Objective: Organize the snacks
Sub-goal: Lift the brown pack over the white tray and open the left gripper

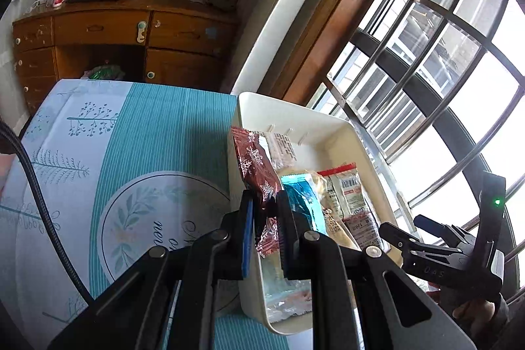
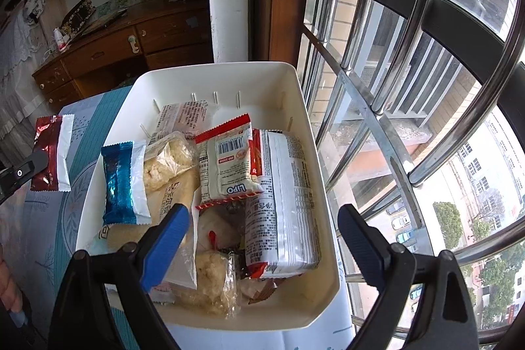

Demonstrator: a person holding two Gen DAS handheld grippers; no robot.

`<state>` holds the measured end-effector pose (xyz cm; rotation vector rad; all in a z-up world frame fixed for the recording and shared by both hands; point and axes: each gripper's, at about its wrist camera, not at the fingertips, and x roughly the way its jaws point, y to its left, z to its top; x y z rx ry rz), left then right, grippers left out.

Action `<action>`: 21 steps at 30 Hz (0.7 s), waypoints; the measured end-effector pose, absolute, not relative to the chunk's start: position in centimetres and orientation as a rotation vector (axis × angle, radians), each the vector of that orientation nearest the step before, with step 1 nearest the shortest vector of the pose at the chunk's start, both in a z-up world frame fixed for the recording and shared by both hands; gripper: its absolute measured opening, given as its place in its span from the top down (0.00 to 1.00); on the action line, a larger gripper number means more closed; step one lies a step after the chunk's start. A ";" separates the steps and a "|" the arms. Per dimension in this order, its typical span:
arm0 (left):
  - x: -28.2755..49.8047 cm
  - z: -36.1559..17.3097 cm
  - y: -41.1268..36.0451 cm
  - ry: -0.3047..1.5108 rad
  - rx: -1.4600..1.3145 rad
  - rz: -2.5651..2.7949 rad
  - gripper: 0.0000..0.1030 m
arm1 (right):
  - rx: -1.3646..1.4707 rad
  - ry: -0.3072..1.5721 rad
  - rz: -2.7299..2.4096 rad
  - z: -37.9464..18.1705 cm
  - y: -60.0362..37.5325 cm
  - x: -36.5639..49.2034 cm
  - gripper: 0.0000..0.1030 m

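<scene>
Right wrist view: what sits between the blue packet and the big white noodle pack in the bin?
The red-edged LIPO packet, lying over a clear bag of pale snack, sits between the blue packet and the white noodle pack.

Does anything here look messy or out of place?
Somewhat. The snacks in the white bin lie jumbled, overlapping at all angles, with a blue packet leaning against its left rim. One red packet is outside the bin, pinched in the left gripper. Nothing looks spilled or torn.
</scene>
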<state>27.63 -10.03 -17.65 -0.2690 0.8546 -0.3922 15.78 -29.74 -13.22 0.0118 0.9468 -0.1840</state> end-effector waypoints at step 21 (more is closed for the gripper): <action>26.8 -18.5 -15.6 0.932 -0.028 -0.314 0.53 | -0.002 0.966 -0.112 -14.0 -30.4 14.2 0.10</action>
